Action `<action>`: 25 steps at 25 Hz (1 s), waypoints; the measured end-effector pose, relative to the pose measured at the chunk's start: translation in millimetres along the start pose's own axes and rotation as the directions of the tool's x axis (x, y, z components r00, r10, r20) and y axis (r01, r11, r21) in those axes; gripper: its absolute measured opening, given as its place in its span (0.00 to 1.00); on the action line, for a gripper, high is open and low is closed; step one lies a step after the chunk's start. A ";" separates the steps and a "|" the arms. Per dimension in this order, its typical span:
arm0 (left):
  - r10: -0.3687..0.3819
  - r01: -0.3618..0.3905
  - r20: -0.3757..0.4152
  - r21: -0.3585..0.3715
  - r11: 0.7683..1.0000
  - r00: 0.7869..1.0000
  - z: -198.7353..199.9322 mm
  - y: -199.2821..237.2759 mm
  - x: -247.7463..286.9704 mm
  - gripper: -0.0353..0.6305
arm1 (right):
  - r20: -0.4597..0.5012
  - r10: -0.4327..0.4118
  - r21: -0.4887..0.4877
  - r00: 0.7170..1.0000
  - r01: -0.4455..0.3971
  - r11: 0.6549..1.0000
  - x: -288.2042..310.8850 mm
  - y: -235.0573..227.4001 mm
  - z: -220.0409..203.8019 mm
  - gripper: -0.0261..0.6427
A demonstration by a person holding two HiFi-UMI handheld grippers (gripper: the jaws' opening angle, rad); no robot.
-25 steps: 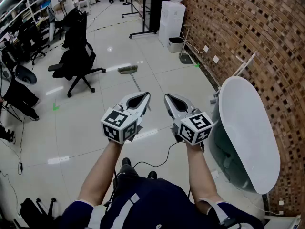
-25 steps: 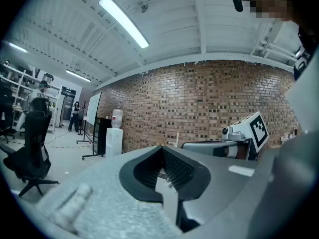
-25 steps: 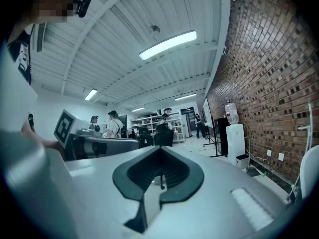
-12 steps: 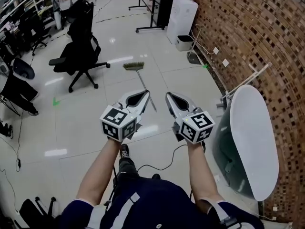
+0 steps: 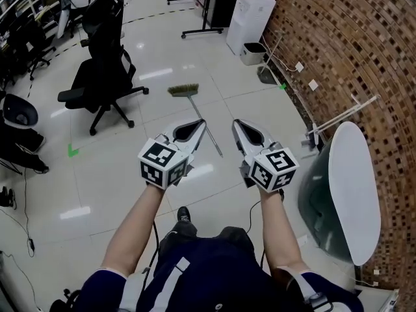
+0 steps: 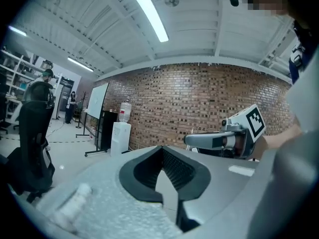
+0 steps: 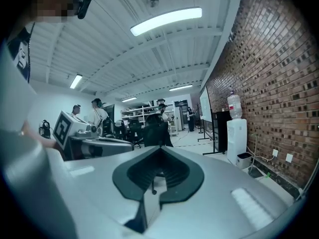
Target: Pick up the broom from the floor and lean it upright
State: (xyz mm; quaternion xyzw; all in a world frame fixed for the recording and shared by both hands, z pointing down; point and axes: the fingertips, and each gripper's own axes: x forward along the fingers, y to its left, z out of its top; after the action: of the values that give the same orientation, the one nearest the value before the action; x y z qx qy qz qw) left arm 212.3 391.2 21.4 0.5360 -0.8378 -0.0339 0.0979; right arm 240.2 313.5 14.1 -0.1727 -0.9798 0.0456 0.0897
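The broom [image 5: 195, 112] lies flat on the white tiled floor, its brush head [image 5: 184, 90] at the far end and its thin handle running back toward me. In the head view the handle's near end passes between and below my two grippers. My left gripper [image 5: 203, 122] and right gripper [image 5: 235, 122] hover side by side above the floor, both shut and empty, neither touching the broom. The left gripper view shows its own jaws [image 6: 162, 148] meeting at the tip, with the right gripper [image 6: 219, 141] alongside. The right gripper view shows the same shut tip [image 7: 160, 149].
A black office chair [image 5: 104, 77] stands left of the broom head. A brick wall [image 5: 351, 44] runs along the right, with a water dispenser [image 5: 250, 18] and a small bin [image 5: 255, 52] against it. A white round tabletop [image 5: 354, 187] leans near my right side.
The broom has come closer and slid down the head view as the person walked toward it. Both grippers travelled forward together and stayed shut.
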 end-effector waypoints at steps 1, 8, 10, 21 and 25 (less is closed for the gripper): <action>-0.009 0.009 -0.010 0.003 1.000 1.000 -0.2 11.6 0.6 0.05 | 0.006 -0.014 0.000 1.000 0.014 1.000 10.0 -0.4 3.8 0.05; -0.015 0.015 -0.029 -0.004 1.000 0.999 3.7 75.2 19.8 0.06 | -0.014 -0.055 0.029 0.998 0.055 0.998 62.7 -22.9 6.5 0.05; -0.020 0.020 -0.039 -0.003 1.000 0.999 0.9 92.3 31.0 0.05 | -0.016 -0.069 0.043 0.998 0.070 0.997 76.0 -34.7 3.6 0.04; -0.185 0.193 -0.162 0.034 0.981 0.969 -19.8 191.8 153.1 0.06 | 0.042 -0.222 0.144 0.974 0.214 0.966 184.5 -140.3 -13.8 0.05; -0.292 0.315 -0.209 0.082 0.946 0.933 -29.6 209.5 213.8 0.06 | 0.031 -0.316 0.161 0.948 0.307 0.938 195.8 -188.7 -15.7 0.04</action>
State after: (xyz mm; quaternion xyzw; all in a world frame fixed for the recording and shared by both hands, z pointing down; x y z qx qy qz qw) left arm -55.4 287.9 111.6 0.6646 -0.7318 0.0516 0.1418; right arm 0.0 205.6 83.5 -0.0068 -0.9905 0.1111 0.0813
